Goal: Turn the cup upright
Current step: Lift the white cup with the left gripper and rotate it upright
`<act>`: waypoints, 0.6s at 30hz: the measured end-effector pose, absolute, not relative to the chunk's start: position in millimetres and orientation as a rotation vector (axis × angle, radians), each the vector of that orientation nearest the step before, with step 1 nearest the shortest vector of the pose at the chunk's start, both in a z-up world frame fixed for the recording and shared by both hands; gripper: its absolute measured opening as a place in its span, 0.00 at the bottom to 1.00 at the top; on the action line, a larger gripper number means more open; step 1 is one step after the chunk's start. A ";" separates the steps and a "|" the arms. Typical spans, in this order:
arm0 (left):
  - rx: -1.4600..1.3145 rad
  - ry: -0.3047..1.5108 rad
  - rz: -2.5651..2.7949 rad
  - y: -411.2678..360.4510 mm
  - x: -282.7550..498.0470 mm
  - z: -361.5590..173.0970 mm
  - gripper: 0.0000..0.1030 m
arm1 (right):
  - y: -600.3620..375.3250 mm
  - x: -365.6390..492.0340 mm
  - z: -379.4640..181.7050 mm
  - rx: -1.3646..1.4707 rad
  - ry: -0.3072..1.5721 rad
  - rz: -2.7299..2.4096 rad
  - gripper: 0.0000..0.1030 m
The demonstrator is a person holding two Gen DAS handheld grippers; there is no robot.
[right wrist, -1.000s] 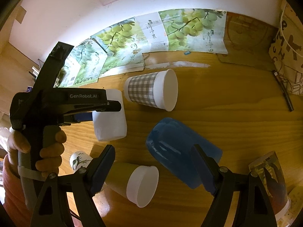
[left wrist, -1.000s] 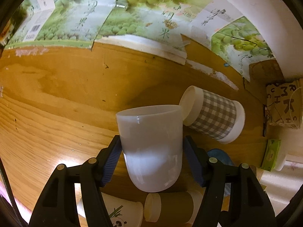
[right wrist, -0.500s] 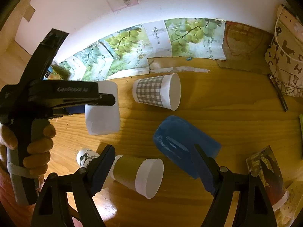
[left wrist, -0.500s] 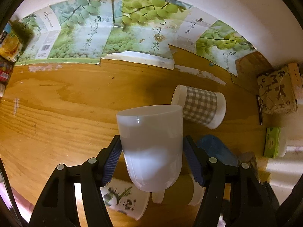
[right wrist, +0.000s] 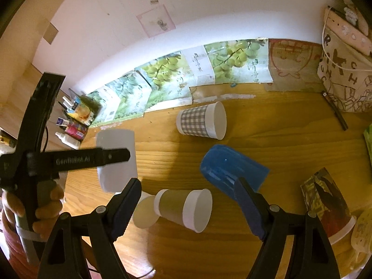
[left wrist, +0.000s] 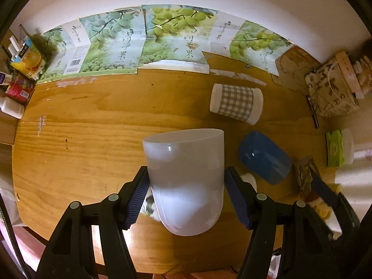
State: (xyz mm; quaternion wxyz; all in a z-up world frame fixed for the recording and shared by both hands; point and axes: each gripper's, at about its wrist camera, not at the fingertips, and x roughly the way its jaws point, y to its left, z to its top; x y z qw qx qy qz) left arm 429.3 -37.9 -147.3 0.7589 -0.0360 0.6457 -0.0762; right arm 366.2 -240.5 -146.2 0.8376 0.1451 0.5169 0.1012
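My left gripper (left wrist: 186, 193) is shut on a white plastic cup (left wrist: 184, 179) and holds it well above the wooden table (left wrist: 93, 139), open end away from the camera. The cup also shows in the right wrist view (right wrist: 116, 160), held by the left gripper (right wrist: 111, 157) with its open end up. My right gripper (right wrist: 188, 204) is open and empty, above a brown paper cup (right wrist: 183, 207) that lies on its side.
A checked cup (left wrist: 236, 103) and a blue cup (left wrist: 264, 157) lie on their sides. A panda-print cup (right wrist: 145, 211) lies beside the brown one. A patterned cup (right wrist: 327, 200) stands at the right. Grape cartons (left wrist: 151, 39) line the wall; small bottles and boxes (left wrist: 16, 79) sit far left.
My left gripper has lifted the white cup higher, and the table has dropped further away. The right gripper has also risen a little and stays open.
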 end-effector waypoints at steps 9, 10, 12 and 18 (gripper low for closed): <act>-0.041 1.396 -0.194 -32.2 384.2 -141.3 0.67 | -239.4 335.5 -137.8 0.358 1.070 0.211 0.80; -0.040 1.397 -0.195 -30.8 378.9 -141.6 0.67 | -239.3 332.0 -137.8 0.364 1.071 0.211 0.80; -0.035 1.403 -0.199 -29.3 369.1 -142.0 0.67 | -238.5 324.3 -138.1 0.368 1.074 0.202 0.80; -0.019 1.408 -0.209 -26.9 341.2 -145.3 0.67 | -236.5 301.7 -135.2 0.377 1.063 0.178 0.80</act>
